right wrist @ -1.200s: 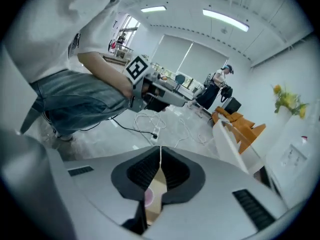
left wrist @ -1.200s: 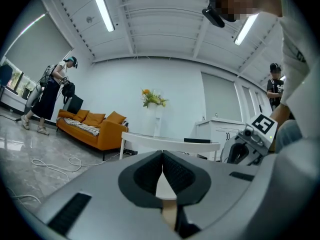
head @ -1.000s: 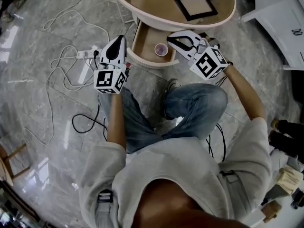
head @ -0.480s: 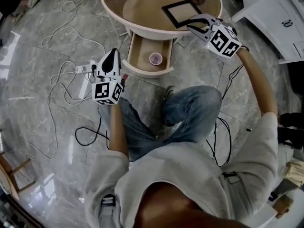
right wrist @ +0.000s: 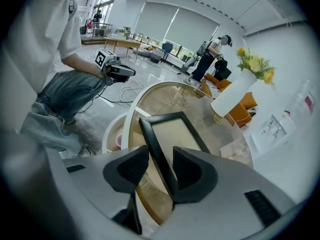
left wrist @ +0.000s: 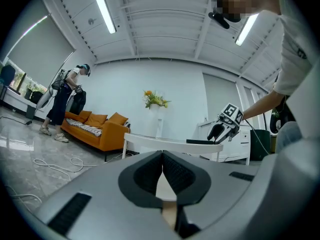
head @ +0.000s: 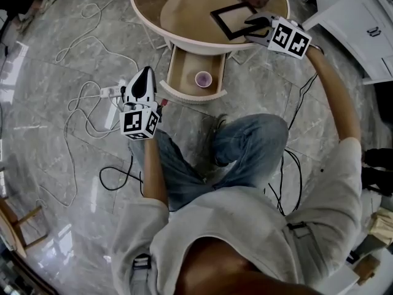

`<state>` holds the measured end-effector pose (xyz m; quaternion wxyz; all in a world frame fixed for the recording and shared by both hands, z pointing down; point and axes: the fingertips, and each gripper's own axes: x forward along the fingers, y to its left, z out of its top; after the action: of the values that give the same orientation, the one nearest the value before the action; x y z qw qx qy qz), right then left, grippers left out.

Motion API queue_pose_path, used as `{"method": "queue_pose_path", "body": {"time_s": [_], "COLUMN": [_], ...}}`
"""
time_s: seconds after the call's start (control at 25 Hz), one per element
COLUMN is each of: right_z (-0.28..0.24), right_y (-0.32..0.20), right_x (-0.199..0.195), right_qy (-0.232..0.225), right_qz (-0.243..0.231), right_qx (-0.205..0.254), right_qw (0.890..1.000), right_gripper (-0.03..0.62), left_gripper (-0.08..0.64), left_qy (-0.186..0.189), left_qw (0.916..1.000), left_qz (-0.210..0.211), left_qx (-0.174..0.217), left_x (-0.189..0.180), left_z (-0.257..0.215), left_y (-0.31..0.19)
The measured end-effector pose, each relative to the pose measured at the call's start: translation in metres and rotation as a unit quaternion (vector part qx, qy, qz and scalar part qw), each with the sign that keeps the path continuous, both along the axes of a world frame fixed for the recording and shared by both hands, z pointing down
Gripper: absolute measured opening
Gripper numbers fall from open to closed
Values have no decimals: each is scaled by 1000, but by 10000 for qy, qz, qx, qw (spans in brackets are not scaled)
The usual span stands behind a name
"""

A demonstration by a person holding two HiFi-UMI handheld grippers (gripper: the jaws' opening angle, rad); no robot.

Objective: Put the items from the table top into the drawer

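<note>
- Open room, grey marbled floor [head: 55, 103] with white cables [head: 77, 112] and a power strip [head: 109, 91] at left of the head view. An orange sofa [left wrist: 95, 129] stands by the back wall in the left gripper view.
- Round table [head: 153, 23] at top centre. Its drawer [head: 174, 72] is pulled out below the rim.
- Small pink cup [head: 203, 78] already sits in the drawer.
- Black picture frame [head: 236, 18] lies flat on the table top, upper right; it looks like the next item to go in.
- Right gripper [head: 255, 29] is angled down over the frame's near rail. Its jaws have just been opening and stand wide, with the rail between them but not pinched. My read: lined up to clamp the edge, since a flat frame gives no other hold.
- Left gripper [head: 144, 75] is at mid left, clear of the drawer, pointing level. Its jaws are together with nothing in them; probably parked to leave the drawer free.
- White vase with yellow flowers [right wrist: 232, 99] stands on the table beyond the frame.
</note>
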<state>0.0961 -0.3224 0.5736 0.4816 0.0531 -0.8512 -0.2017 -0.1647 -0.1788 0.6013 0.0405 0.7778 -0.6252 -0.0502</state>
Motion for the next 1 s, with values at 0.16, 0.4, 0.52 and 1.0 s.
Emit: {"method": "queue_pose_path", "body": {"time_s": [0.16,0.4,0.52,1.0], "right_z": [2,2,0,-25], "right_y": [4,8,16,42], "right_x": [0,-3,-9,-35], "right_qy": [-2,231,181,-338], "right_qz": [19,-110,-130,-259], "right_qx": [-415,-225,-108,480], "right_qw": [9991,9994,9997,9979], "right_gripper": [138,110,94,89], "left_gripper": [17,17,17,17], "left_qy": [10,36,52,96], "left_qw": [10000,10000,10000,9997], "left_qz": [-16,31,33,-27], "left_qx": [-4,45,78,207], "left_x": [-1,4,5,-1], "left_z": [0,-2,-5,-14], "left_y": [0,-2,0,12]}}
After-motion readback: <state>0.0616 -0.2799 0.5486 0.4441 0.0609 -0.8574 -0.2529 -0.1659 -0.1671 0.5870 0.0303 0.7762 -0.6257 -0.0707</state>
